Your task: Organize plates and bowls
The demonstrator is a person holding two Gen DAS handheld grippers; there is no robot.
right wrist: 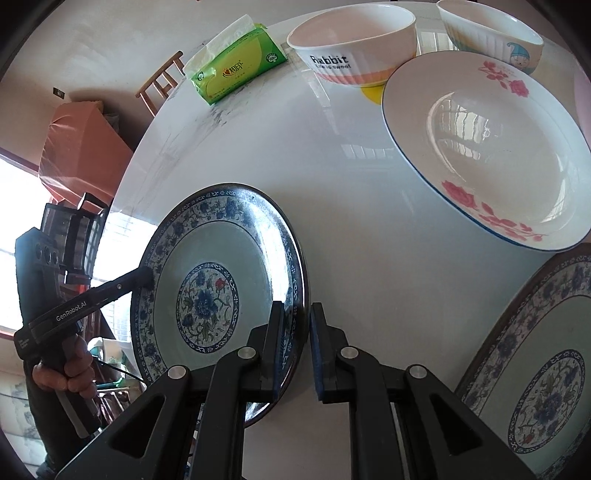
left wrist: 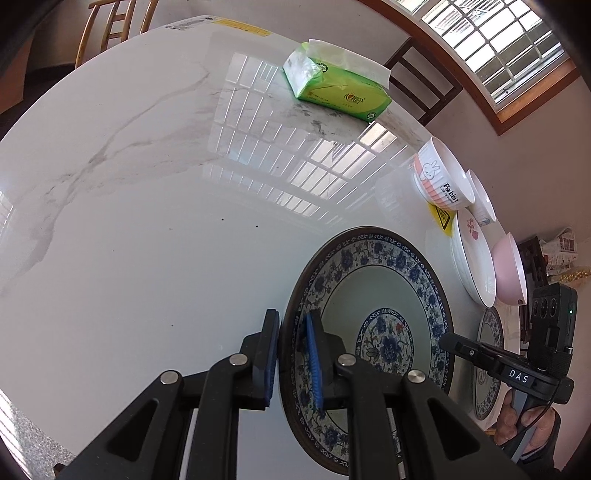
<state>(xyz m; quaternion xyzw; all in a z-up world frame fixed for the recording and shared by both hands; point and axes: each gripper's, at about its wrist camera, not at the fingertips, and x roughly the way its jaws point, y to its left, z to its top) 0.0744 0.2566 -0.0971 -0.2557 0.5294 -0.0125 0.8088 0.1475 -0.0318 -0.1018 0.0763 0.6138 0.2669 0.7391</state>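
A blue-and-white floral plate [left wrist: 388, 295] [right wrist: 221, 280] is held by its rim from both sides above the white marble table [left wrist: 147, 221]. My left gripper [left wrist: 293, 354] is shut on its left rim. My right gripper [right wrist: 297, 350] is shut on its right rim; that gripper also shows in the left wrist view [left wrist: 448, 341], and the left gripper in the right wrist view [right wrist: 146, 275]. A second blue floral plate [right wrist: 535, 369] [left wrist: 487, 365] lies to the right. A white plate with pink flowers [right wrist: 491, 155] [left wrist: 474, 254] lies beyond it.
A "Rabbit" bowl [right wrist: 354, 48] [left wrist: 441, 177], a white cartoon bowl [right wrist: 495, 33] [left wrist: 482, 195] and a pink bowl [left wrist: 511, 269] stand at the table's far right. A green tissue pack [left wrist: 336, 86] [right wrist: 236, 66] lies at the back. Wooden chairs [left wrist: 110, 26] stand behind.
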